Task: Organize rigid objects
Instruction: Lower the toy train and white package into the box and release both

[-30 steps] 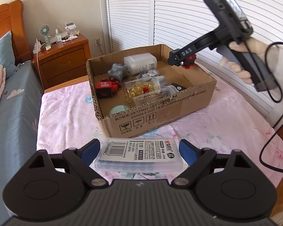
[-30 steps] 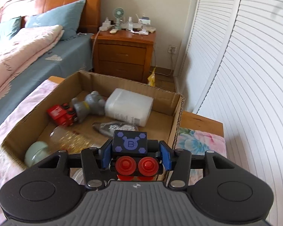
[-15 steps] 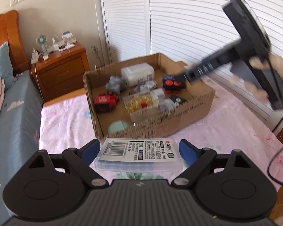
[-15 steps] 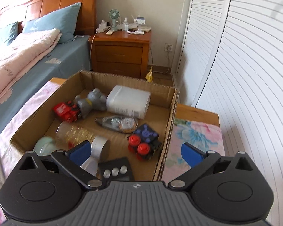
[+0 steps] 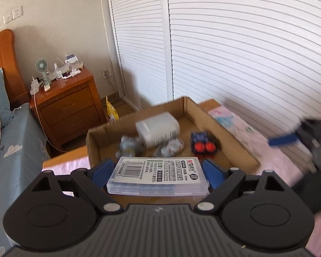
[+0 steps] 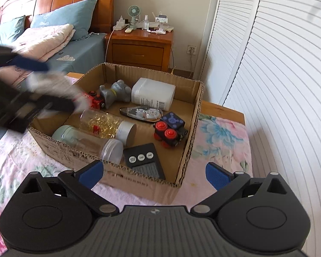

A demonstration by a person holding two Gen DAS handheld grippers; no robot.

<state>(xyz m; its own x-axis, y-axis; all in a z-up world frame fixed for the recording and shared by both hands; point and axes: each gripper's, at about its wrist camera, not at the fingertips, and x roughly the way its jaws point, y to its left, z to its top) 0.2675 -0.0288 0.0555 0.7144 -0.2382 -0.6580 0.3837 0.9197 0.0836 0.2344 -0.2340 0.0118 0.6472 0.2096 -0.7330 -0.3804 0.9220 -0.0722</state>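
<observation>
My left gripper (image 5: 158,171) is shut on a clear flat plastic case (image 5: 158,176) with a barcode label, held above the near side of the cardboard box (image 5: 205,115). In the right wrist view the left gripper is a blur (image 6: 30,85) over the box's left side (image 6: 60,147). My right gripper (image 6: 153,174) is open and empty, just in front of the box's near wall. The blue and black toy with red wheels (image 6: 171,129) lies in the box, also seen in the left wrist view (image 5: 202,143).
The box holds a white container (image 6: 153,94), a grey figure (image 6: 115,92), a red toy (image 6: 95,100), a correction tape (image 6: 142,112), two clear jars (image 6: 108,125), and a black remote (image 6: 144,160). A wooden nightstand (image 6: 139,49) and bed (image 6: 60,38) stand behind.
My right gripper opened, dropped the blue and black toy into the box and drew back. My left gripper moved forward with the case, over the box.
</observation>
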